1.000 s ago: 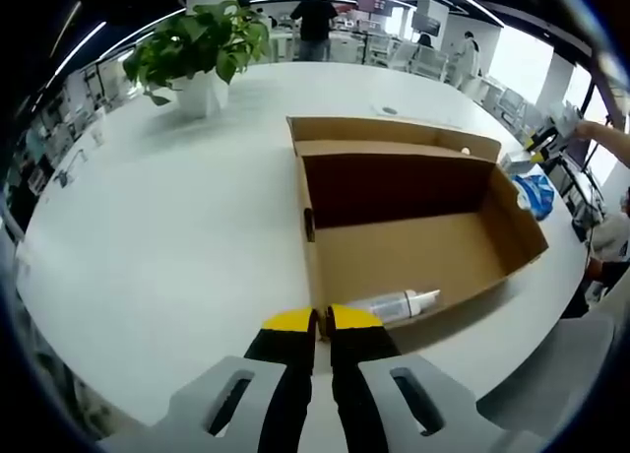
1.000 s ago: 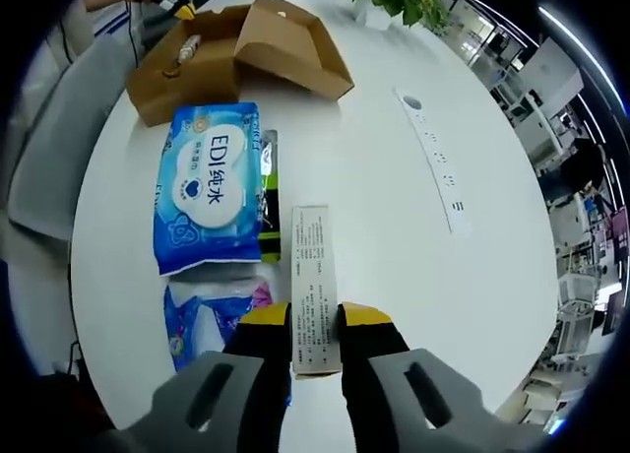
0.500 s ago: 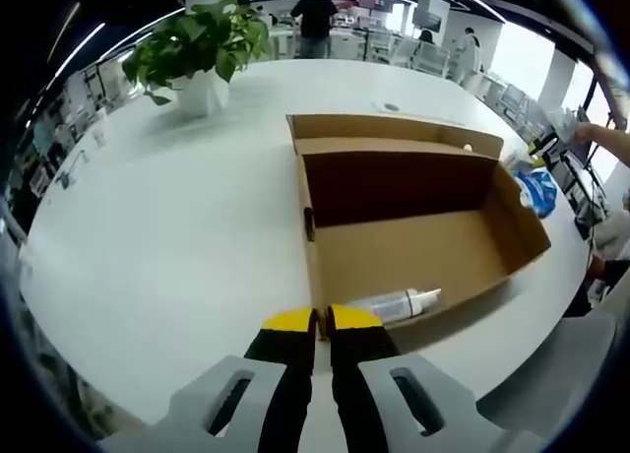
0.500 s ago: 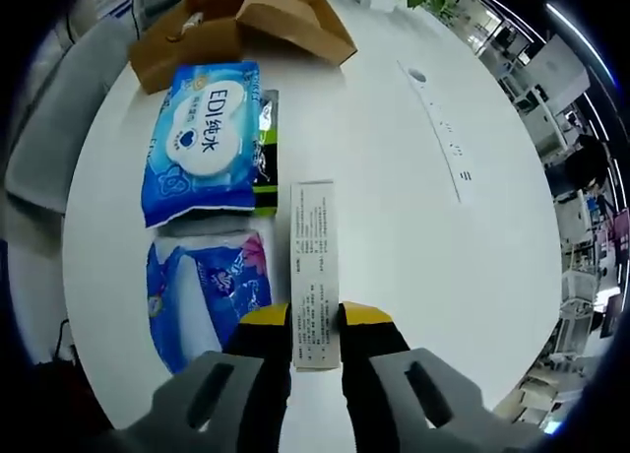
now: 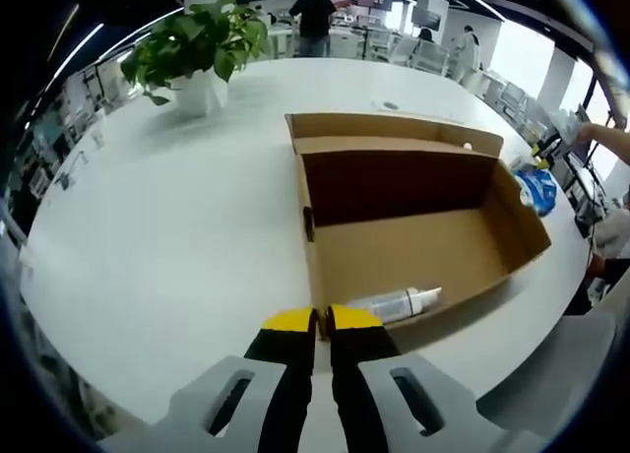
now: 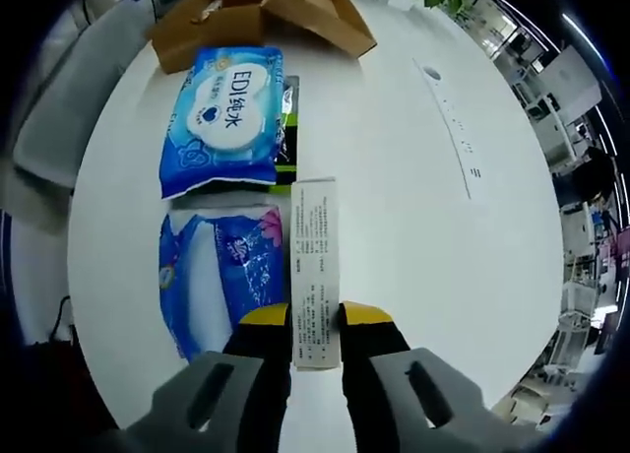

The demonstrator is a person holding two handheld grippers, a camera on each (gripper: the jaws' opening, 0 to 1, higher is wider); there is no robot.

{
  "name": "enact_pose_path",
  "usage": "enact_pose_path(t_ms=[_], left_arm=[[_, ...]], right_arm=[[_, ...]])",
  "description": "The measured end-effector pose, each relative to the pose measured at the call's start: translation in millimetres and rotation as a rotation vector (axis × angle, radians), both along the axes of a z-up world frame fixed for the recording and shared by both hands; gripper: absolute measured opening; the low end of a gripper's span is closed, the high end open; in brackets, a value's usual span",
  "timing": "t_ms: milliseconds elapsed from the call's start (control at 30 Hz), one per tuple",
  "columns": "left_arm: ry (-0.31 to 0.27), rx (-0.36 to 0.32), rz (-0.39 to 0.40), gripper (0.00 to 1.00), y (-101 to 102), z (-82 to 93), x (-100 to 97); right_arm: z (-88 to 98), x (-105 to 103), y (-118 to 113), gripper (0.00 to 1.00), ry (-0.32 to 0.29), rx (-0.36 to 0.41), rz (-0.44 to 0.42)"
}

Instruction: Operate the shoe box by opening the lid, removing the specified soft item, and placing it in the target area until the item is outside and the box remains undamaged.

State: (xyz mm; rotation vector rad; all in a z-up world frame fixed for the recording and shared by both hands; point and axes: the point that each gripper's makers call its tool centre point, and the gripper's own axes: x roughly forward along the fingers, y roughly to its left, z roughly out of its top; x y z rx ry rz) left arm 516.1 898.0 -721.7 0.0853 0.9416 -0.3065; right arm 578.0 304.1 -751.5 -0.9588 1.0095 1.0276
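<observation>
One carton [image 6: 314, 266] betw. right fingers [image 6: 264, 320]

An open-plan office: a large round white table [image 5: 177, 236] carries a potted plant [image 5: 197, 54] near its far edge, with desks and people standing behind.

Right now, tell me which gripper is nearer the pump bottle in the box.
Left. The left gripper sits shut at the shoe box's near wall, right beside the pump bottle. The right gripper holds a white carton well away from the box.
</observation>
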Motion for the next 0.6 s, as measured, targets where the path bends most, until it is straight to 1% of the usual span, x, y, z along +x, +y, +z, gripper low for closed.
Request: enact_pose_path(t_ms=[167,467,600], left_arm=[[0.005,0.005,-0.005,0.02,0,-0.2,0.2],[0.005,0.007,-0.008,0.02,-1,0.9,-0.5],[0.006,0.005,-0.014,0.02,-2,1.3,-0.4]], right_arm=[[-0.1,2,0,0.16,-0.005,-0.013,0.018],[4.5,13,-2,0.17,-0.047,-0.039,0.013],[11.9,14,0,0.23,-0.071,-0.040,0.002]])
